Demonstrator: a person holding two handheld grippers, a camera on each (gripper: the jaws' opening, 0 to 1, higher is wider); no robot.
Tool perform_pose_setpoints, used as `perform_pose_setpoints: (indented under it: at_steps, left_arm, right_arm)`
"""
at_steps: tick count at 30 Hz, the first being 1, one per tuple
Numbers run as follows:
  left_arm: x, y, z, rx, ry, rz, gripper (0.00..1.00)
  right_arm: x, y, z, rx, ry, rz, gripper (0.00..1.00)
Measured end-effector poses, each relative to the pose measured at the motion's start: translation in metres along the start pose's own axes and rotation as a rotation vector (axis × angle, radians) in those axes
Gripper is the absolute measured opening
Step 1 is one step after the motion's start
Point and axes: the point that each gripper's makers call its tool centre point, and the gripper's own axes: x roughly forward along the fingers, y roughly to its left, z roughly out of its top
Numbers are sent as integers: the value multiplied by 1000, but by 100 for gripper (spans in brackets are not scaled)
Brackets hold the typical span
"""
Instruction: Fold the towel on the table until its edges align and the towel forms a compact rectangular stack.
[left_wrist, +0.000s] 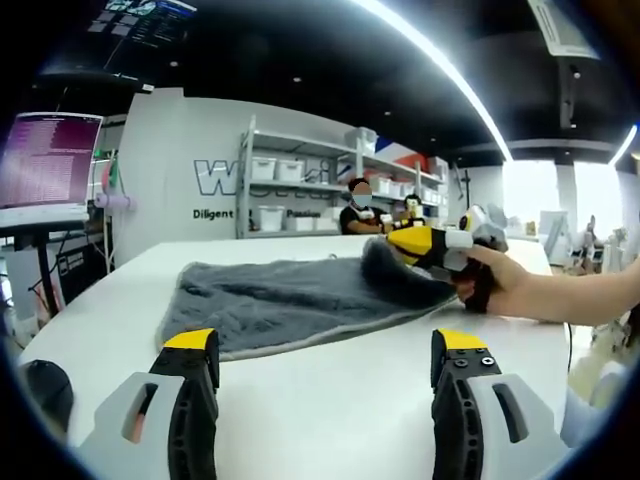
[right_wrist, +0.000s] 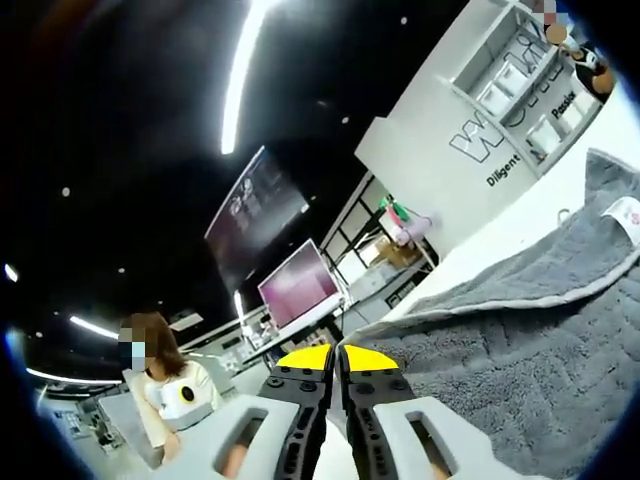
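While we watch left gripper view: left gripper (left_wrist: 325, 365) spread above white table (left_wrist: 330, 400), grey towel (left_wrist: 290, 300) beyond, right gripper (left_wrist: 432, 245) pinching its corner; shelves (left_wrist: 300, 180) behind. Right gripper view: jaws pressed together on towel, monitor (right_wrist: 300, 285) behind.

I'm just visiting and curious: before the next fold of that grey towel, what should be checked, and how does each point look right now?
1. Right gripper gripping the towel: ok, jaws look shut on a lifted corner.
2. Left gripper free: ok, jaws open, above the table.
3. Towel lying flat: not ok, far right corner raised.
4. Edges aligned: not ok, towel not yet folded into a stack.
5. Label position after folding: cannot tell.
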Motion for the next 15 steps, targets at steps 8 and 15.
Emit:
perform_pose_setpoints:
  at_steps: [8, 15]
  left_arm:
    - [0, 1, 0, 2, 3, 2, 85]
    - [0, 1, -1, 4, 6, 3, 85]
  right_arm:
    - [-1, 3, -4, -7, 8, -2, 0]
    - [0, 3, -4, -12, 6, 1, 1]
